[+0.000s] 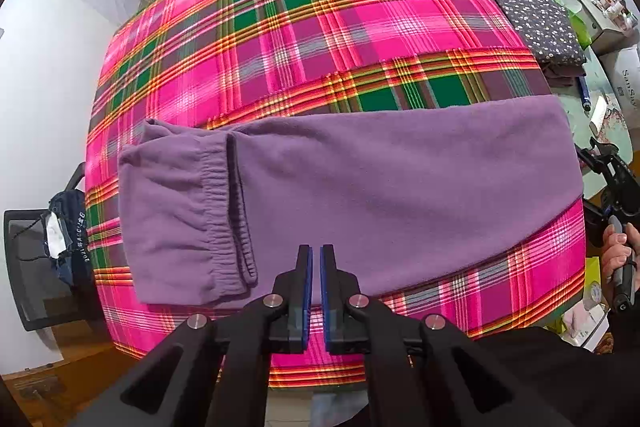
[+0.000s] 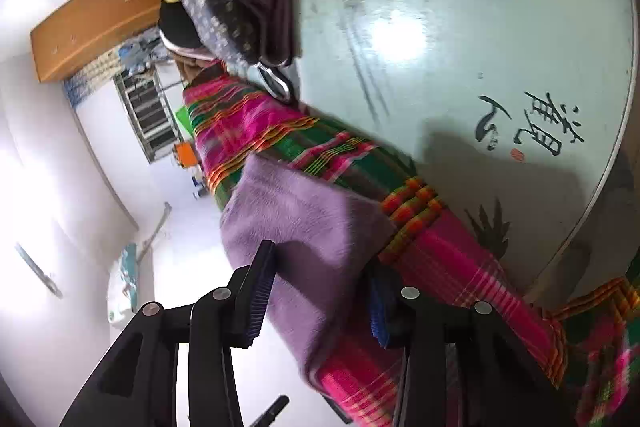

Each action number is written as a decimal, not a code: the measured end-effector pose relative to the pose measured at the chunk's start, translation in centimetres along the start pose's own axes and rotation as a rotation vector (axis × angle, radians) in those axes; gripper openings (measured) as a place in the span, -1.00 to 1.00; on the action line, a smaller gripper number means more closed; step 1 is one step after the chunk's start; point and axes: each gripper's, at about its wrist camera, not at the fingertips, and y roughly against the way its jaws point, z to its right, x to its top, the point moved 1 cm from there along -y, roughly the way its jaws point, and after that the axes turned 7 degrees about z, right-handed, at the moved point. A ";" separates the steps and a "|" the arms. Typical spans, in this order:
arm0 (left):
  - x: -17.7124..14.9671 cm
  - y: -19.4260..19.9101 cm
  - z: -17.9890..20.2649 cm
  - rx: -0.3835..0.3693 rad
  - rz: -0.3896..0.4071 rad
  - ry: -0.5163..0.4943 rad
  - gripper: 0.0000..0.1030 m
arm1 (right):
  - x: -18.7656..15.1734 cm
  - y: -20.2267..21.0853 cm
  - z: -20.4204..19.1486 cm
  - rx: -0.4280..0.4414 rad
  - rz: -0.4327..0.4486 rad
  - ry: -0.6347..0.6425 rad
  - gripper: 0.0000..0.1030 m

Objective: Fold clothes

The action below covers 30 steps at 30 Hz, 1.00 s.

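Trousers point(image 1: 340, 187) folded lengthwise on plaid blanket point(image 1: 300, 27), cross folds left; left gripper point(image 1: 316, 259) shut, empty, at six o'clock; right gripper point(image 2: 320, 287) wide around the folded end, not clamped.

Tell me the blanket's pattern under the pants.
Pink, green and orange plaid blanket; clearest in left wrist view.

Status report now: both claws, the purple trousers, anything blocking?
Left claw shut, empty, above purple trousers. Right claw open around their end. Trousers folded on plaid blanket. Nothing blocking.
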 end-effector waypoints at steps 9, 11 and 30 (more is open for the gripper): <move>-0.4 1.2 -1.0 0.030 0.019 0.014 -0.94 | 0.5 -0.4 0.5 0.058 0.036 -0.037 -0.50; -0.6 1.3 -1.2 0.032 0.023 0.018 -0.94 | 0.8 0.2 -0.1 0.077 0.056 -0.019 -0.59; 0.5 -0.6 -2.7 -0.163 0.078 0.055 -0.93 | -5.5 4.3 -13.6 0.077 0.089 0.423 -0.83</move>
